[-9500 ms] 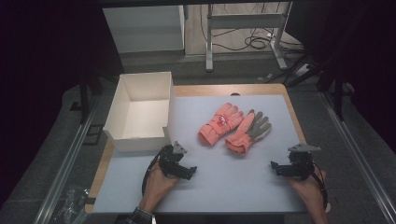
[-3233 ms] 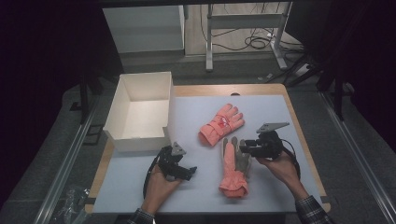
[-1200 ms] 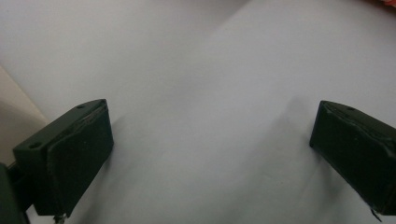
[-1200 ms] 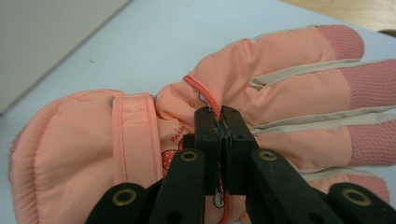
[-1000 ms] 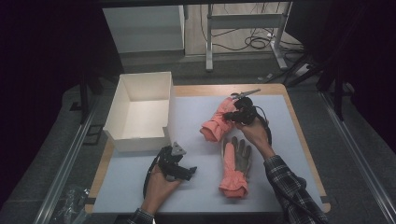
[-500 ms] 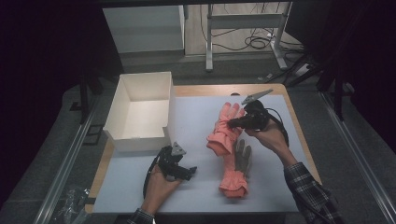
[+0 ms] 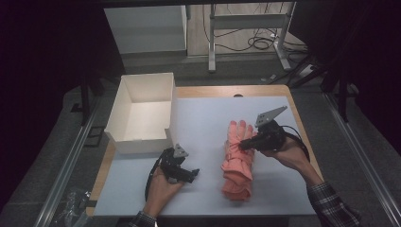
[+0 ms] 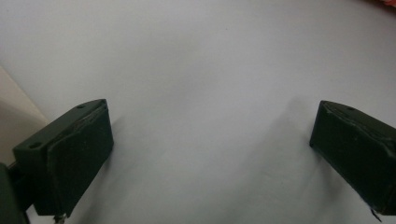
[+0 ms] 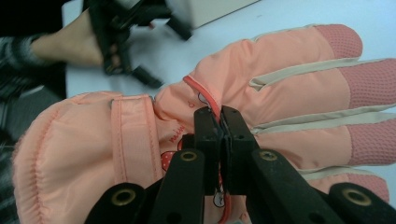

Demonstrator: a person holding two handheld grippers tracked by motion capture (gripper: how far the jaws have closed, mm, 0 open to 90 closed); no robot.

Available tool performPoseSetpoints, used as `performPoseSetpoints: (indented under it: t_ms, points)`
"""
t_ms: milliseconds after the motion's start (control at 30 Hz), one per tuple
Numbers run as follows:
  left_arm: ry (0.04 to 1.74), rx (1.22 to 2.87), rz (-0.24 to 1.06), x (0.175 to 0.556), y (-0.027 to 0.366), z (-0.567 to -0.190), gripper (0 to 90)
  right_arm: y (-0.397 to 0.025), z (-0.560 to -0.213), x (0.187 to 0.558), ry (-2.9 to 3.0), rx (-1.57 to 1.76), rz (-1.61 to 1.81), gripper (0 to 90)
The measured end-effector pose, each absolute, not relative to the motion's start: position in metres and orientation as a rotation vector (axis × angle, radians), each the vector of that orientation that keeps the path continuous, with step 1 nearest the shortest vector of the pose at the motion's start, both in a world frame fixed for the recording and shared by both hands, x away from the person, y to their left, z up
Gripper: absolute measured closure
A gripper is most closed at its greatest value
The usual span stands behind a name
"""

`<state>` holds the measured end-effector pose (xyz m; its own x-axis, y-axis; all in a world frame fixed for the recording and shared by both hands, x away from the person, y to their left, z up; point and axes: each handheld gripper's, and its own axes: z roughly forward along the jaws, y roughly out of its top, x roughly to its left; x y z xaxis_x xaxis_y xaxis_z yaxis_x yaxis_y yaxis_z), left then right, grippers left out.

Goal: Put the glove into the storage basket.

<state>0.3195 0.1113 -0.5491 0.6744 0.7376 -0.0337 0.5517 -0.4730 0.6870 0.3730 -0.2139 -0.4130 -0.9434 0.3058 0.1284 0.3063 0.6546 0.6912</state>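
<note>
Jaws first, left to right: left gripper [image 7: 178, 168] sat lower left of centre in the high view, resting on the pale table sheet [image 7: 203, 118] w/ its jaws spread wide over bare surface and nothing between them, as the left gripper view confirmed. Above it, at upper left, stood a white box [image 7: 142, 113], open-topped and apparently empty. Right of centre lay the pink gloves [image 7: 238, 158], one stacked on the other, fingers pointing toward the far edge, cuffs toward the person. Right gripper [image 7: 247, 143] came in from the right, jaws pinched tight on a fold of the top glove's [image 9: 261, 88] back, just beside the red piping, approx. mid-glove between strap and fingers. Judging by looks, the glove was padded, soft and light; it would sag and flop from a single pinch, and the smooth shell fabric might slip. A hold on the piping seam or the strap near the cuff seemed surest. Whether the lower glove would drag along couldn't be told.
</note>
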Motion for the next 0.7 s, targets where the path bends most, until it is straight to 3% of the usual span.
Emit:
performPoseSetpoints:
  t_ms: [367, 567, 700]
  points:
    - [0.985, 2.200, 0.354, 0.320, 0.111, -0.549, 0.0, -0.207, -0.450, 0.360, -2.917, -0.452, -1.065, 82.1]
    - [0.984, 2.200, 0.356, 0.320, 0.111, -0.549, 0.0, -0.206, -0.461, 0.360, -2.921, -0.503, -1.046, 72.1]
    - [0.984, 2.201, 0.355, 0.320, 0.111, -0.549, 0.0, -0.216, -0.456, 0.361, -2.864, -0.571, -1.128, 60.0]
